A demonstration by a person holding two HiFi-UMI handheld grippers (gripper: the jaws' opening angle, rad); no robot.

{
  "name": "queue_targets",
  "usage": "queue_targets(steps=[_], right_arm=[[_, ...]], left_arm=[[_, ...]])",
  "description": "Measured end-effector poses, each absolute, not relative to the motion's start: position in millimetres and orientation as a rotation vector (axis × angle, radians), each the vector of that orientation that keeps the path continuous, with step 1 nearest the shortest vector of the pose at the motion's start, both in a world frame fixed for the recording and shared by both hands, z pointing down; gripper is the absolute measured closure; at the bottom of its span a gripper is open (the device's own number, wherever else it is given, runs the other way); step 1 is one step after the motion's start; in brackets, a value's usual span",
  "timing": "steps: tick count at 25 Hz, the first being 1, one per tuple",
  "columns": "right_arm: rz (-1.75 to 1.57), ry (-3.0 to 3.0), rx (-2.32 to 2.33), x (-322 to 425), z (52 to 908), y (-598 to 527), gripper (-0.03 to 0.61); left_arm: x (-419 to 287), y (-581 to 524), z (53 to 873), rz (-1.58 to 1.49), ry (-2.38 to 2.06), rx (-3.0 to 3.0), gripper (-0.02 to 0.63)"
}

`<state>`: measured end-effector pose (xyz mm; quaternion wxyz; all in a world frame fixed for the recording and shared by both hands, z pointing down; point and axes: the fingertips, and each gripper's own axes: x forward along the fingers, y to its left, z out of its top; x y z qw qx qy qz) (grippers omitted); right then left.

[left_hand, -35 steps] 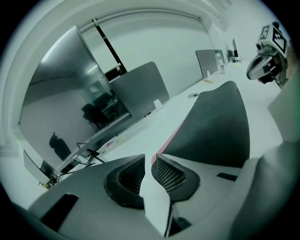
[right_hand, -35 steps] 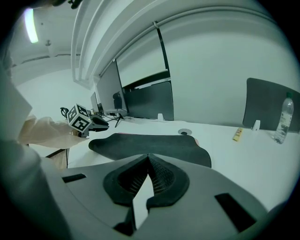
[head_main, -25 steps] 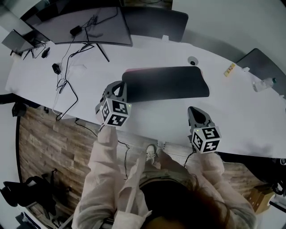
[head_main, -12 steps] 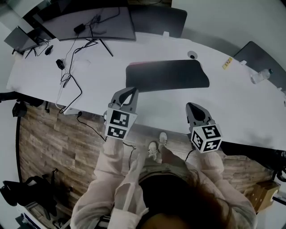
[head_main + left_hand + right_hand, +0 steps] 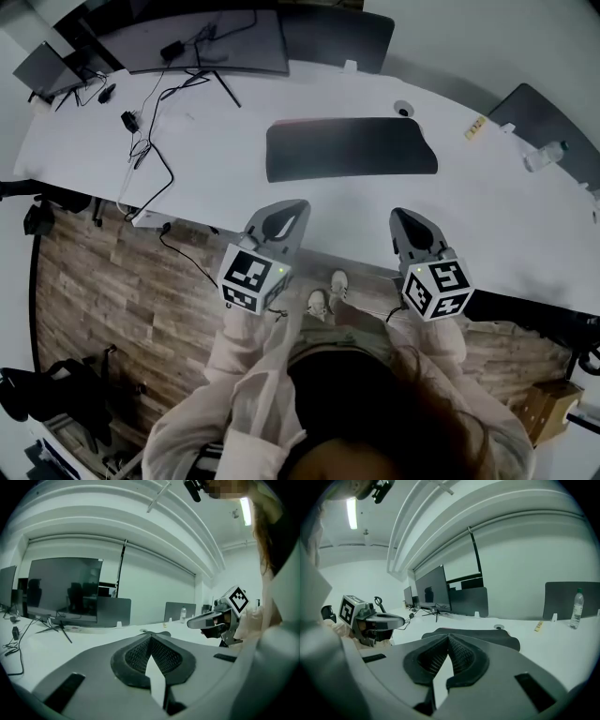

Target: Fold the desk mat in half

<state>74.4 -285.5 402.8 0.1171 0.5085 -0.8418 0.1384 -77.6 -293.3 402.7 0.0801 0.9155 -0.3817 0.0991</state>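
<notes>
The dark desk mat [image 5: 352, 148] lies flat on the white desk [image 5: 206, 178], a thin pinkish edge showing along its far left side. My left gripper [image 5: 289, 214] is shut and empty, held over the desk's near edge, well short of the mat's left corner. My right gripper [image 5: 404, 223] is also shut with nothing in it, near the desk's front edge below the mat's right end. From the right gripper view the mat [image 5: 492, 638] lies just beyond the shut jaw tips [image 5: 448, 637], with the left gripper [image 5: 386, 619] off to the side. The left gripper view shows its jaw tips [image 5: 150, 637] meeting and the right gripper [image 5: 208, 620] alongside.
A monitor [image 5: 202, 42] with cables [image 5: 141, 141] stands at the desk's far left. A round grommet [image 5: 403, 109], a yellow item [image 5: 476, 127] and a water bottle [image 5: 544, 156] sit to the right. Dark divider panels [image 5: 342, 37] line the far edge. Wood floor [image 5: 112, 300] lies below.
My left gripper has drawn back from the mat's left edge toward the desk's near edge. The right gripper has stayed about where it was. The mat has not moved.
</notes>
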Motion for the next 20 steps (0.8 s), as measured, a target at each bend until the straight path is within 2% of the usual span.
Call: queue_targets(steps=[5,20], right_arm=[[0.379,-2.477,1.496,75.1,396.3,-284.4,0.565],[0.398,-2.516,1.419,64.2,405.4,-304.5,0.565]], left_arm=[[-64.7,-280.7,392.1,0.201,-1.086,2.803,0.589],[-69.8,-294.5,405.7,0.217,-1.182,2.727,0.589]])
